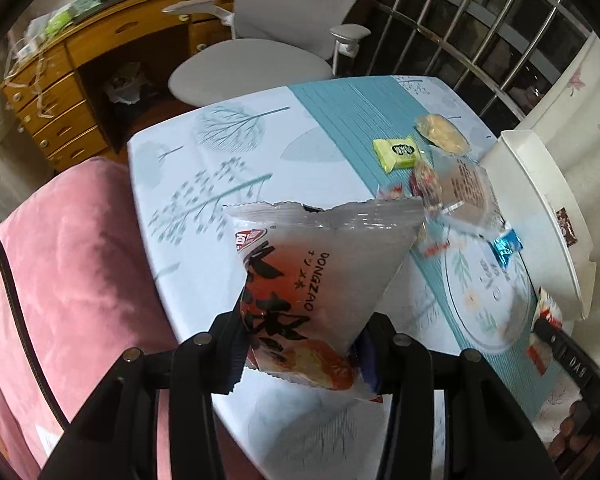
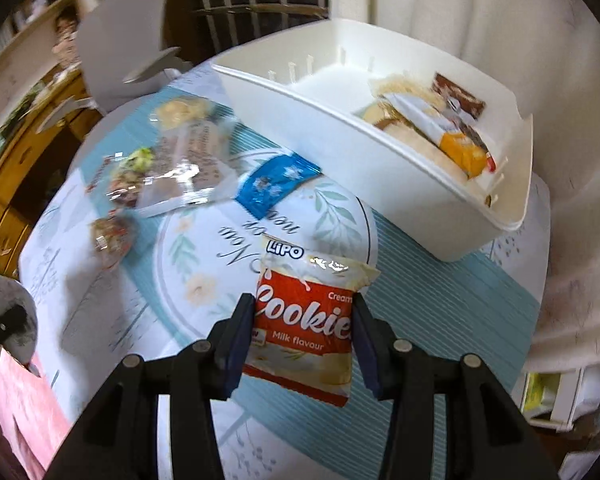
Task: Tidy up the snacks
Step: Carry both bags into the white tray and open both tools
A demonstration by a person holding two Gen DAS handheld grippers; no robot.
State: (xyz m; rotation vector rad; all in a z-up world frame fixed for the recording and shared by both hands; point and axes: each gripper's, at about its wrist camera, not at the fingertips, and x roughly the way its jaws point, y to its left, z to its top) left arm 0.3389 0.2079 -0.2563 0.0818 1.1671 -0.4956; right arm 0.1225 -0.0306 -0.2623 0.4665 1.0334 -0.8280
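Observation:
My left gripper (image 1: 300,344) is shut on a clear-and-red Dongzao snack bag (image 1: 320,276) and holds it above the table. My right gripper (image 2: 304,320) is shut on a red Lipo cookies pack (image 2: 308,320), lifted over the table in front of the white bin (image 2: 340,120). The bin holds several wrapped snacks (image 2: 432,120) at its right end. Loose snacks lie on the table: a blue packet (image 2: 276,184), clear bags (image 2: 188,160), a yellow-green packet (image 1: 398,152) and a pale pastry (image 1: 442,132).
The table (image 1: 220,152) wears a blue and white leaf-print cloth. A pink sofa arm (image 1: 60,264) is at the left, a white office chair (image 1: 268,40) and a wooden desk (image 1: 80,80) behind. Window bars and a curtain stand at the right.

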